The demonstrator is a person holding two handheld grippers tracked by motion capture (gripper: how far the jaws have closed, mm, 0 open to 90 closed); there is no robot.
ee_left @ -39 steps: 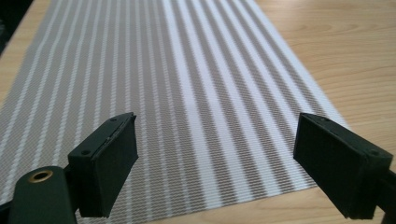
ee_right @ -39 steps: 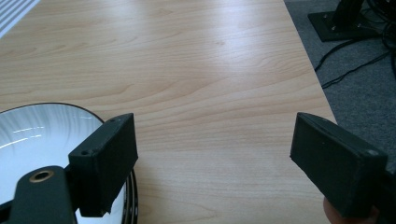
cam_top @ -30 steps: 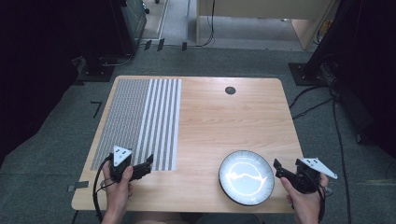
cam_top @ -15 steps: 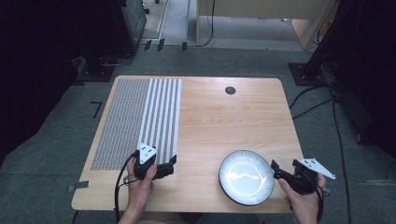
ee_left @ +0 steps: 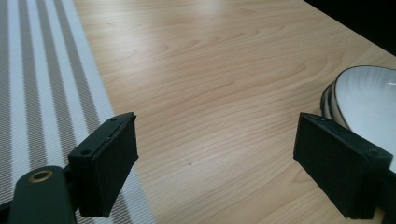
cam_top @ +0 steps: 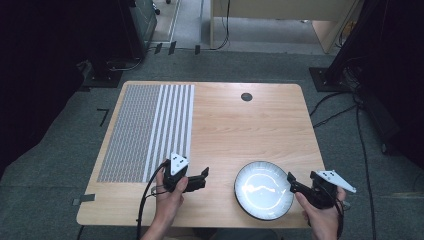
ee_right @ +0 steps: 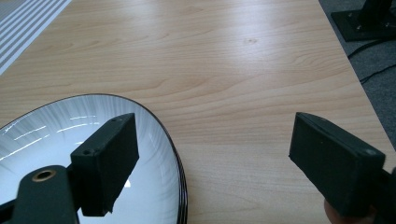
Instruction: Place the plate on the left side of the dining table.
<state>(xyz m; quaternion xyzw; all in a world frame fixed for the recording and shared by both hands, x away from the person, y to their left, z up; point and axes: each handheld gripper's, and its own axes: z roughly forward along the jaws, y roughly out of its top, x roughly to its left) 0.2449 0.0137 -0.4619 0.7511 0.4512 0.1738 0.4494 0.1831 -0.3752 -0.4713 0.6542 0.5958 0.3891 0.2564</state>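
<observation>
Where the left tool [cam_top: 200, 179] hovers, pale wood tabletop [cam_top: 240, 130] lies under it, jaws spread wide, nothing between them. Left gripper view: the striped grey-and-white mat [ee_left: 42, 93] runs just beside its left jaw, and the stacked white plates [ee_left: 369, 102] sit just off its right jaw, apart from it. Tool points across toward the plates; the hand [cam_top: 172, 192] grips the body from behind, forearm coming up from the near edge.

Right tool [cam_top: 292, 186] also spread wide, holding nothing. Right gripper view: its left jaw hangs over the dark rim of the plates [ee_right: 93, 163], its right jaw over bare wood beyond the rim; contact with the rim cannot be told. High view puts the tool tips at the plates' [cam_top: 264, 190] right edge. Right hand [cam_top: 320, 210] wraps the tool at the tabletop's near right corner, grey plate on top angled outward.

Farther out from both tools: small dark round grommet [cam_top: 246, 97] at the far side of the tabletop, well apart. Grey carpeted floor [cam_top: 60, 150] all round. Black cables [cam_top: 350, 107] trail right of the tabletop; dark equipment stands at both sides of the room.
</observation>
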